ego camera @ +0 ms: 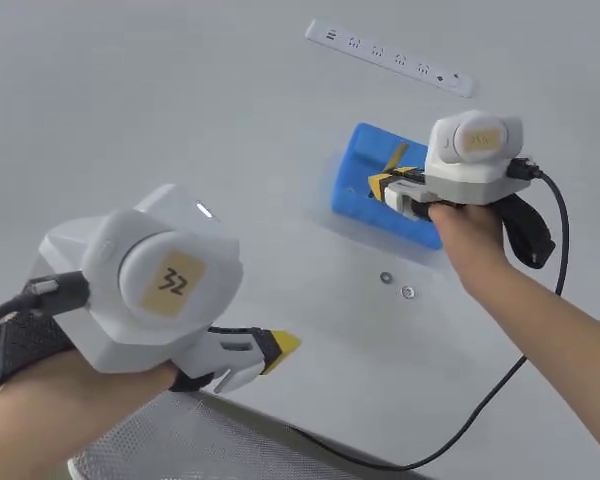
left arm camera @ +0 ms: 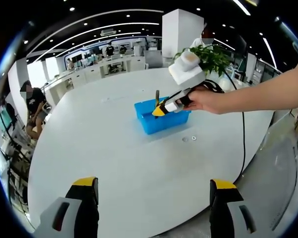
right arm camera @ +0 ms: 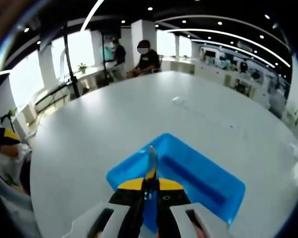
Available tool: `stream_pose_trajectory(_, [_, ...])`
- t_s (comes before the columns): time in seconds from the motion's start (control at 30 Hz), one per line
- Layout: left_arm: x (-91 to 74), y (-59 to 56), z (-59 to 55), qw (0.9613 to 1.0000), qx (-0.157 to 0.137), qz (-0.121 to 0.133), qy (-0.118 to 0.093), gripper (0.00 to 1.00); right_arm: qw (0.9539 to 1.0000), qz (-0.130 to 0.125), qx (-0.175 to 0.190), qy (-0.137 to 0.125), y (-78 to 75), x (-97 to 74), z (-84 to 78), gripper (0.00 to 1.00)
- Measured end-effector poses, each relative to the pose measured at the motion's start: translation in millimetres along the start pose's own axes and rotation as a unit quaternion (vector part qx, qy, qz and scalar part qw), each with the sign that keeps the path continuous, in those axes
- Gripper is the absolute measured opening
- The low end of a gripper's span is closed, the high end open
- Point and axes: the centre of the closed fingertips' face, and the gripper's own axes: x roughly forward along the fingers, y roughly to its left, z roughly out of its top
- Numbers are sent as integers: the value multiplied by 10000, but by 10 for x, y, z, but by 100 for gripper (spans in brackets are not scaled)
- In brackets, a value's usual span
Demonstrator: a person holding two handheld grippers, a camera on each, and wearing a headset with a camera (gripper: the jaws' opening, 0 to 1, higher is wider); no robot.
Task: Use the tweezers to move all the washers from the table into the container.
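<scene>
A blue container [ego camera: 365, 160] stands on the white table [ego camera: 180, 120]. My right gripper [ego camera: 380, 185] hovers over it, shut on tweezers [ego camera: 396, 158] whose tips point up over the container [right arm camera: 198, 181]. In the right gripper view the tweezers [right arm camera: 151, 159] stick out from the closed right gripper [right arm camera: 150, 186]; whether they hold a washer is unclear. Two washers [ego camera: 385, 277] [ego camera: 408, 292] lie on the table just in front of the container. My left gripper [ego camera: 280, 345] is open near the table's front edge, holding nothing. In the left gripper view the left gripper [left arm camera: 154, 196] faces the container [left arm camera: 161, 121] and washers [left arm camera: 185, 139].
A white power strip [ego camera: 390, 57] lies at the far side of the table. A black cable [ego camera: 500, 390] runs from the right gripper across the table's front right. A mesh chair seat [ego camera: 180, 445] sits below the near table edge.
</scene>
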Motion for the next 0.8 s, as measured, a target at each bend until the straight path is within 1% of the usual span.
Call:
stream_pose_trajectory(0.2, [-9, 8, 9, 10000, 31, 21, -6, 95, 10000, 36, 3, 8, 16, 8, 9, 4])
stream_pose_trajectory(0.37, [-10, 14, -6, 10000, 36, 34, 23, 95, 9999, 58, -45, -83, 7, -5, 55, 5])
stream_pose_trajectory(0.47, [4, 4, -11, 10000, 39, 15, 43, 95, 9999, 105, 12, -127, 3, -15, 73, 5])
stream_pose_trajectory(0.6, [22, -14, 10, 10000, 76, -9, 53, 95, 9998, 97, 45, -172, -13, -13, 98, 5])
stream_pose_trajectory(0.67, [26, -22, 25, 10000, 77, -29, 37, 95, 9997, 102, 52, -215, -15, -54, 121, 5])
stream_pose_trajectory(0.73, [34, -22, 31, 9999, 97, -35, 40, 95, 9996, 131, 47, -263, 14, -103, 175, 5])
stream_pose_trajectory(0.8, [39, -23, 41, 9999, 103, -42, 27, 95, 9994, 115, 70, -320, -1, -159, 177, 5])
